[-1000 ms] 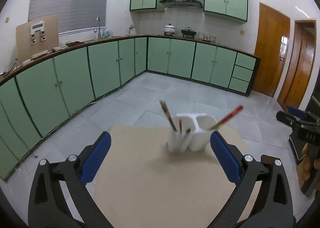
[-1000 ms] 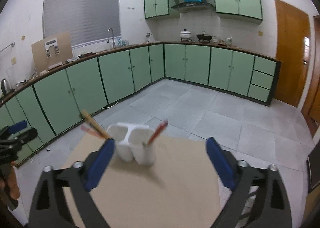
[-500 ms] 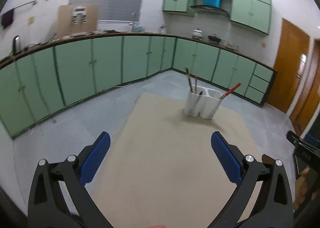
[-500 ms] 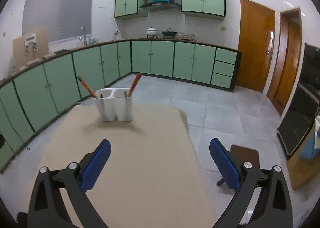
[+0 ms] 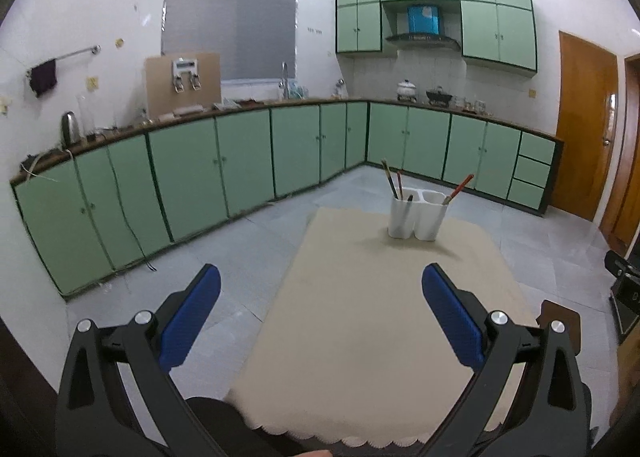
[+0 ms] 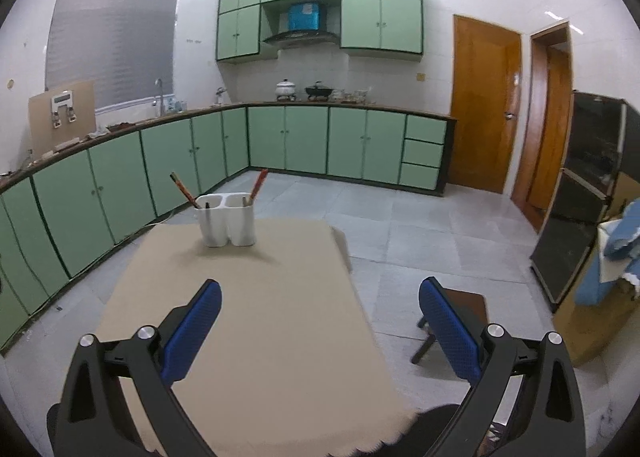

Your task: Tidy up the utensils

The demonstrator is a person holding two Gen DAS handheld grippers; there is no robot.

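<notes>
**Utensils In The Holder, Both Tongs Empty**

Judging by the layout, close to finished, perhaps done. On the far part of the beige tabletop (image 5: 360,317) stands a white two-cup utensil holder (image 5: 418,215), upright, well apart from both tongs. Left to right in the left wrist view: in the left cup, a dark-tipped chopstick (image 5: 389,177) leaning left, a red stick (image 5: 399,183) just beside it, and a short dark utensil end (image 5: 409,199) barely clearing the rim; in the right cup, a red chopstick (image 5: 460,187) leaning right. Nothing loose visible on the cloth between holder and near edge, so apparently nothing left to sort.

Left tongs (image 5: 320,297): spread wide, holding nothing, hovering over the near end of the tabletop. Right tongs (image 6: 320,309): likewise spread wide and empty, out over the right side of the tabletop and the floor past its edge.

Hard to make out: how many utensils sit in each cup, since the holder's walls hide everything below the rims. Impossible to say whether chopsticks are paired, or what kind the short dark pieces are. Near corners of the tabletop cut off behind the tong frames and a dark shape at the lower edge. At far right of the left wrist view, only a sliver of a dark device (image 5: 622,269), too little to identify.
</notes>
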